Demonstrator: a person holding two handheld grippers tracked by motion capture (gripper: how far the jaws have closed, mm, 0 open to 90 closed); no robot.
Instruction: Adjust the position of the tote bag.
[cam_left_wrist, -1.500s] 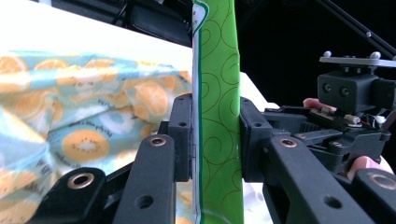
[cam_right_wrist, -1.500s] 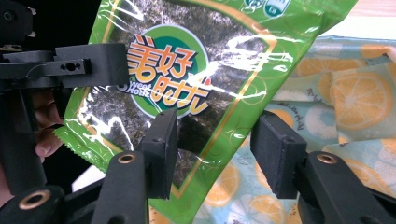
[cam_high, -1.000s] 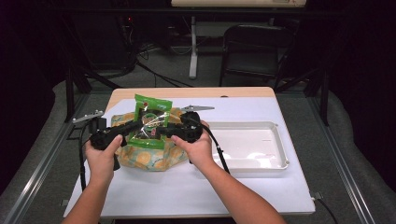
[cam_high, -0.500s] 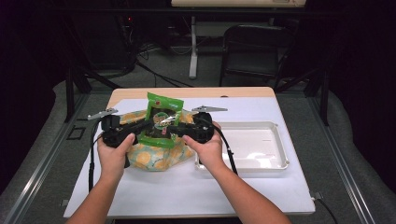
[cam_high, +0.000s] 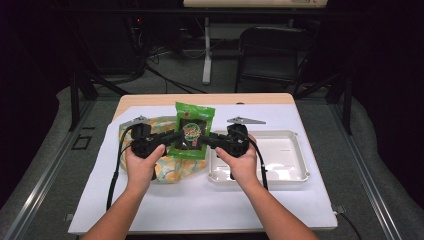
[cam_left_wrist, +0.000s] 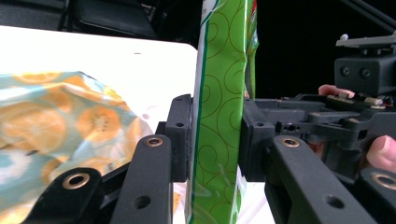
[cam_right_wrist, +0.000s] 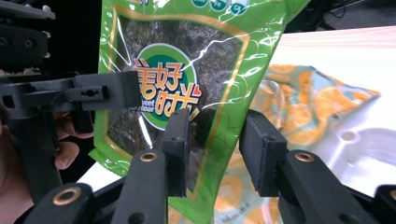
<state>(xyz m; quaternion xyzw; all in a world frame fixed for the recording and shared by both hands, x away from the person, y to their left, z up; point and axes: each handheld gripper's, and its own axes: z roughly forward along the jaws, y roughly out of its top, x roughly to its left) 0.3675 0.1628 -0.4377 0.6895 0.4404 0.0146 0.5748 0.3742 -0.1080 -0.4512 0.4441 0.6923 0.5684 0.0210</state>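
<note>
Compared with a second ago, the green snack packet (cam_high: 194, 131) has travelled away from the middle of the orange-printed bag (cam_high: 167, 150) toward the white tray (cam_high: 295, 170); it now hangs upright above that bag's right edge, just beside the tray's left rim and not yet over it. In my judgement the packet is being carried from the bag to the tray, and the carrying is about half done. The left gripper (cam_high: 172, 138) holds the packet: in the left gripper view its two pads (cam_left_wrist: 181, 137) press on both faces of the thin packet (cam_left_wrist: 219, 116), so the jaws stand narrow around it, though they have just been opening a little. The right gripper (cam_high: 212, 140) meets the packet from the tray's side. Its jaws have just been closing, and in the right gripper view the packet's edge (cam_right_wrist: 187, 84) lies between them, but the right pad (cam_right_wrist: 261, 149) stands apart from the foil, so this gripper is half open and does not grip yet. The tray looks empty, next to the bag on the white table cover (cam_high: 200, 200).
</note>
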